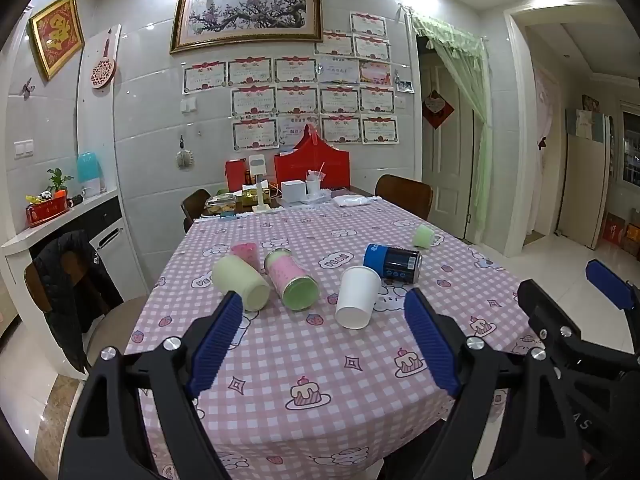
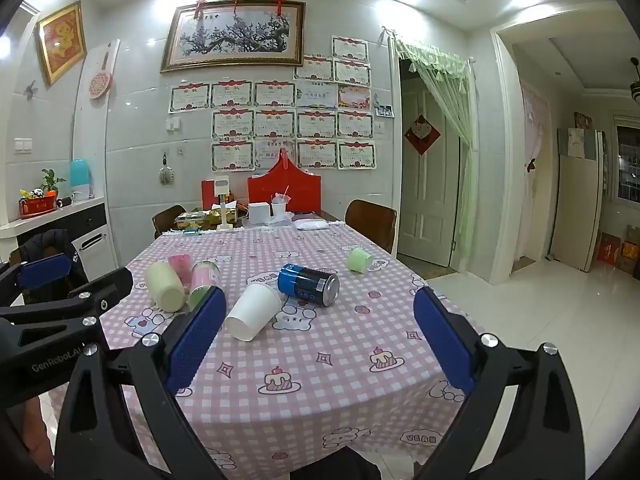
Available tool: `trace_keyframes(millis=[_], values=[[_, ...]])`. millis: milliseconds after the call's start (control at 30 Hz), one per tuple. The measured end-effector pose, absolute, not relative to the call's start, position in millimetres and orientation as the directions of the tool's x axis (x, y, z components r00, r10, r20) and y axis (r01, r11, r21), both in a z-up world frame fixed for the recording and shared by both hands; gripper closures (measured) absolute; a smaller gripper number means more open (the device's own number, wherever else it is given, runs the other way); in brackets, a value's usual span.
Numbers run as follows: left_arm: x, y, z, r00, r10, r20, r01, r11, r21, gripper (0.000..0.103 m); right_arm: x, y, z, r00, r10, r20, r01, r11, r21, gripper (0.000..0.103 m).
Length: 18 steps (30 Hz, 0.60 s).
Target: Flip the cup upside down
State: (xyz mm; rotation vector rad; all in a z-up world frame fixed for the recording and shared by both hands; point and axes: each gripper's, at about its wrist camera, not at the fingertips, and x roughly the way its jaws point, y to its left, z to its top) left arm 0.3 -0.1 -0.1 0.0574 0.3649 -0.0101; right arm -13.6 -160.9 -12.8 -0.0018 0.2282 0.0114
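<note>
While both our hand-held grippers hang spread and empty, the white cup (image 2: 253, 311) lies sideways at eleven o'clock of the right hand-held gripper (image 2: 320, 320), mouth toward us.

five cups (image 1: 357, 297), one can (image 1: 393, 263)

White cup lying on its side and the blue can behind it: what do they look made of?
White tapered cup: likely paper or thin plastic, matte, uniformly white with a thin rim; cannot tell which. Blue cylindrical can: probably metal, glossy printed wall with a silvery, reflective end.
</note>
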Motion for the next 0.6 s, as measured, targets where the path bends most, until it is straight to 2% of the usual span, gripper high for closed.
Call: trace_keyframes(millis=[600], values=[[-0.3, -0.7, 0.7, 0.936, 0.001, -0.352, 0.019, 0.998, 0.055, 0.021, -12.1, -162.0, -13.3, 0.974, 0.012, -0.228, -0.012, 1.0, 0.001, 0.012]])
